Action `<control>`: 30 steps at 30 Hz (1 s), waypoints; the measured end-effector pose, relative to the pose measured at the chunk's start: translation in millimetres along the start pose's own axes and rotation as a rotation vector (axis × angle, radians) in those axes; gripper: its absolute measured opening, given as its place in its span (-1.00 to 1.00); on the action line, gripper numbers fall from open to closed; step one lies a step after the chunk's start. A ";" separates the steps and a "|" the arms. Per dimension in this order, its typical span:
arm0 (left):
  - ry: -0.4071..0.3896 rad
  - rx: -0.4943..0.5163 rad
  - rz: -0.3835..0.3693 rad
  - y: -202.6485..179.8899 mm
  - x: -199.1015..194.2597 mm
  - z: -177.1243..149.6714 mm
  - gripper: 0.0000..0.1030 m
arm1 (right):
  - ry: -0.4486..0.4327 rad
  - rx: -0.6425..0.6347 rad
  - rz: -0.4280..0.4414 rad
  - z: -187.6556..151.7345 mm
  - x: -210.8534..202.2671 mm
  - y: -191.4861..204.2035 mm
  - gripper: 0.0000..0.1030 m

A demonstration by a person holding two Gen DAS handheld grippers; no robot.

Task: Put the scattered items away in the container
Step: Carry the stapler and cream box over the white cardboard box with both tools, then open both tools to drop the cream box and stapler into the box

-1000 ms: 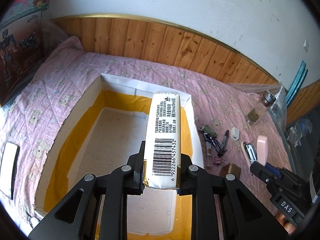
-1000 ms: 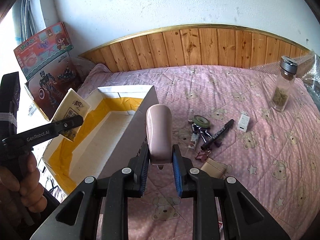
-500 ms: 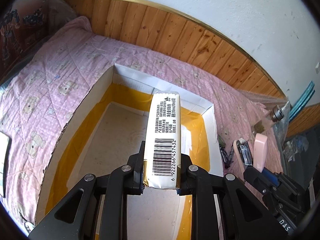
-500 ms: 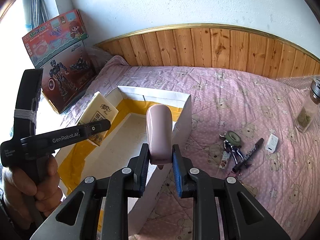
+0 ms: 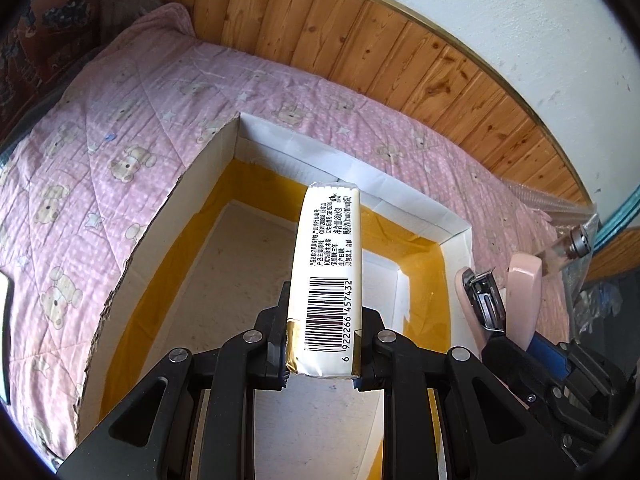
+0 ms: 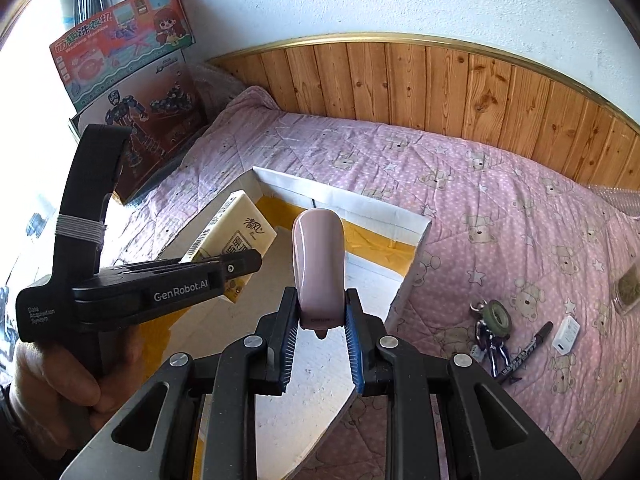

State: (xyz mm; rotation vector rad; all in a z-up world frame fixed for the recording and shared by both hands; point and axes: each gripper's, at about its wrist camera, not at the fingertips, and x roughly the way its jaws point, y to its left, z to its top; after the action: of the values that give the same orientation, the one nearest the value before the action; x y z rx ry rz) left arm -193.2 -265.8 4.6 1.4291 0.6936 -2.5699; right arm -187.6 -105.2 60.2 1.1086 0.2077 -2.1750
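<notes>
Both hand-held grippers clamped, left (image 5: 322,354) on tissue pack (image 5: 328,276), right (image 6: 320,336) on stapler (image 6: 319,268), above box (image 5: 456,236); risk of colliding.

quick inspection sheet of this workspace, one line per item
surface: bed with a pink bear quilt
job's things: open box with yellow-taped floor on the quilt, nothing lying in it; tissue pack and pink stapler held over it
clutter: keys, tape roll, marker, white charger on the quilt right of the box; jar at the edge
tongs: left tongs shut on the tissue pack; right tongs shut on the stapler
cables: nothing seen
surroundings: wood panelling, white wall, toy boxes in the corner
</notes>
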 end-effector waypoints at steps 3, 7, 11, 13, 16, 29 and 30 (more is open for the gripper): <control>0.033 -0.019 0.014 6.7 10.3 4.7 -0.58 | 0.035 -0.010 0.003 7.4 11.7 -0.7 -0.54; 0.081 -0.031 0.017 13.4 23.9 9.8 -0.58 | 0.078 -0.019 0.016 17.1 27.1 -1.9 -0.54; 0.116 -0.034 0.031 14.2 35.0 11.8 -0.58 | 0.131 -0.053 0.015 24.0 45.3 1.8 -0.54; 0.129 -0.032 0.037 13.2 39.7 12.7 -0.58 | 0.163 -0.074 0.008 26.2 55.1 3.7 -0.54; 0.147 -0.030 0.055 11.6 46.4 12.9 -0.58 | 0.204 -0.115 -0.015 27.5 69.8 6.3 -0.54; 0.222 -0.055 0.110 13.4 76.3 13.9 -0.56 | 0.340 -0.226 -0.123 25.6 116.1 16.6 -0.54; 0.227 -0.055 0.110 13.9 77.5 13.8 -0.56 | 0.347 -0.240 -0.134 25.9 118.5 18.7 -0.54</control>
State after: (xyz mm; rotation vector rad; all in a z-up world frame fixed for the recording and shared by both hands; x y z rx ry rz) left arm -241.9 -275.5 -58.0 1.7074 0.6871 -2.3119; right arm -241.1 -189.3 -11.4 1.3547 0.6959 -1.9911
